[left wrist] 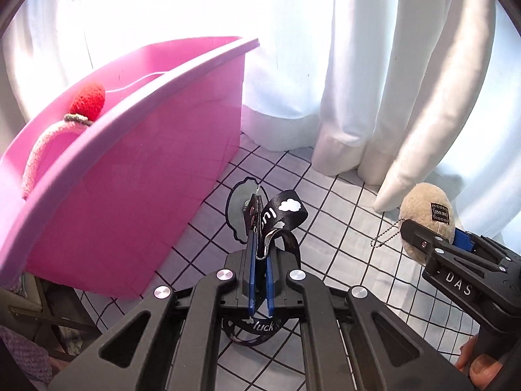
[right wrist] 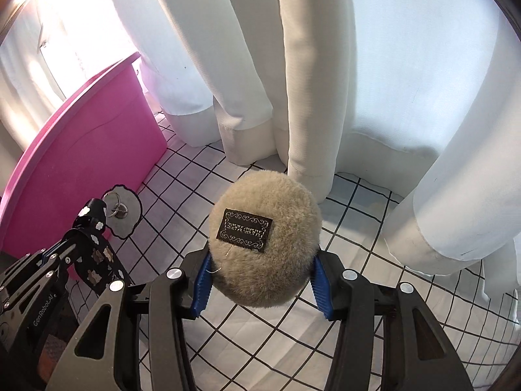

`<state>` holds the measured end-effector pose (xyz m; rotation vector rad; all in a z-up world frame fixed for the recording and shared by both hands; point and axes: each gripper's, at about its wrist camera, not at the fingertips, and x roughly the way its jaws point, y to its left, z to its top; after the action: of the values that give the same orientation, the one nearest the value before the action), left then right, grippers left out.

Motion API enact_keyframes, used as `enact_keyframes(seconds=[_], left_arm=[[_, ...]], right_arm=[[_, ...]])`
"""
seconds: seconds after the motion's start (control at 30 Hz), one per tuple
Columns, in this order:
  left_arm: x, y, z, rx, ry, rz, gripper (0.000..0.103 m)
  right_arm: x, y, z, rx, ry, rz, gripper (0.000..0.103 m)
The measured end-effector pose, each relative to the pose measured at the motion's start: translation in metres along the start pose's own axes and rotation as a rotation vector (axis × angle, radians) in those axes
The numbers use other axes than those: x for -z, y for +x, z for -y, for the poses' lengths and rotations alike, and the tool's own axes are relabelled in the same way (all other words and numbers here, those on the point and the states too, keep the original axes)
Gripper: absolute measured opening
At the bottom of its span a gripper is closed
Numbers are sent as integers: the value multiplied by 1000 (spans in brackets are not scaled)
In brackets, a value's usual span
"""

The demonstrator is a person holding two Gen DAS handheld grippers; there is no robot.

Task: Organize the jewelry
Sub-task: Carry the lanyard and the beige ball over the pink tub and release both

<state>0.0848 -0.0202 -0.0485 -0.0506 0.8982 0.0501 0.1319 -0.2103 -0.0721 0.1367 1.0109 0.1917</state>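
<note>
Black lanyard strap (left wrist: 283, 218), printed with white clouds and lettering, pinched between the blue pads of the left gripper (left wrist: 260, 254); the strap loops up ahead of the fingertips and trails down beneath the gripper body. A metal key ring (right wrist: 115, 207) sits at the strap's far end, over a grey scalloped charm (left wrist: 236, 210) just ahead of the fingertips.

Beige plush pompom (right wrist: 265, 244), round, bearing a black woven label (right wrist: 244, 228), clamped on both sides by the right gripper (right wrist: 262, 280), whose blue pads press into the fur. A ball chain (left wrist: 386, 236) hangs from the pompom on the side toward the left gripper.

Pink plastic bin (left wrist: 136, 176), ahead and to the left of the left gripper, standing on the desk (left wrist: 342, 202), which is covered in white cloth with a black grid. Inside the bin: a red knitted piece (left wrist: 88, 101) atop a pink fuzzy item (left wrist: 45, 150).

White curtains (right wrist: 309, 65) hang beyond both grippers, hems reaching the desk.
</note>
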Motion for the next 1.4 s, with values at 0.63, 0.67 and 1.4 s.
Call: enact_keyframes(seconds=[0.63, 0.67, 1.4], left_arm=[[-126, -121, -56, 14, -5, 249, 5], [-133, -125, -64, 7, -9, 257, 5], [-160, -65, -214, -148, -143, 116, 5]], right_arm=[[-96, -118, -91, -97, -107, 248, 49], [-103, -121, -101, -106, -122, 257, 49], [-168, -25, -285, -232, -311, 91, 49]])
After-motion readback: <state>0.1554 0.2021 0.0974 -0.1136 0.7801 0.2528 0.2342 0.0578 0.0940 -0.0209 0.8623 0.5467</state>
